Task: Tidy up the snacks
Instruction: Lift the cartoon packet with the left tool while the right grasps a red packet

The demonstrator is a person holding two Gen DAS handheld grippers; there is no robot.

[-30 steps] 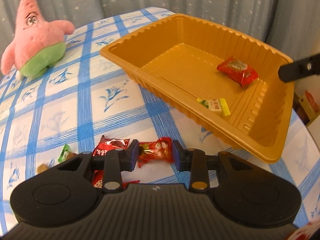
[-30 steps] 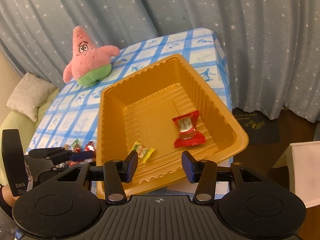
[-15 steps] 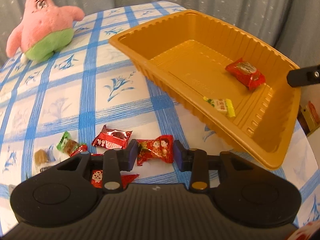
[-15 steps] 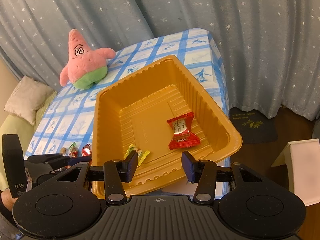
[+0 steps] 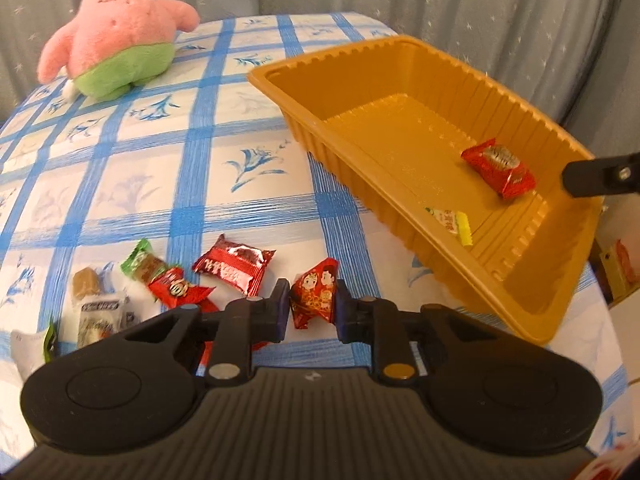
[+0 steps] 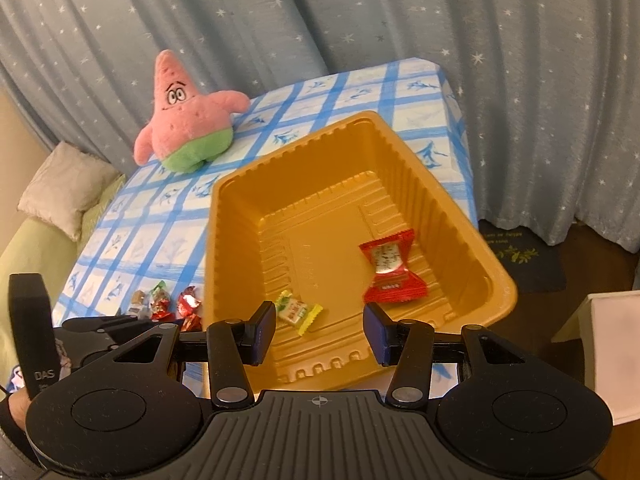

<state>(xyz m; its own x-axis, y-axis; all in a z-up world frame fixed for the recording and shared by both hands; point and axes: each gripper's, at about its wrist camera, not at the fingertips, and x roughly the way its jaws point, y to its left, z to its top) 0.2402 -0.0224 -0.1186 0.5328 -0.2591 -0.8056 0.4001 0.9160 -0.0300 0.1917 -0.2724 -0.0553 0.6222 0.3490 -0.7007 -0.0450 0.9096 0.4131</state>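
My left gripper (image 5: 309, 306) is shut on a red candy with cartoon figures (image 5: 314, 294), held just above the blue-checked tablecloth. Several more wrapped snacks (image 5: 232, 264) lie on the cloth to its left. An orange plastic tray (image 5: 532, 284) sits to the right and holds a red candy (image 5: 498, 168) and a yellow-green candy (image 5: 452, 220). My right gripper (image 6: 320, 330) is open and empty, hovering at the tray's near rim (image 6: 332, 372). The red candy (image 6: 390, 268) and the yellow-green candy (image 6: 298, 310) show in the tray there.
A pink starfish plush toy (image 5: 116, 44) sits at the far side of the table (image 5: 132, 184). Starry grey curtains hang behind. In the right wrist view, a cushion (image 6: 64, 188) lies at the left and a white box (image 6: 604, 348) stands beside the table.
My left gripper has closed on the red cartoon candy, tilting it upright. It has drawn back, so more loose snacks show. The right gripper has barely moved.
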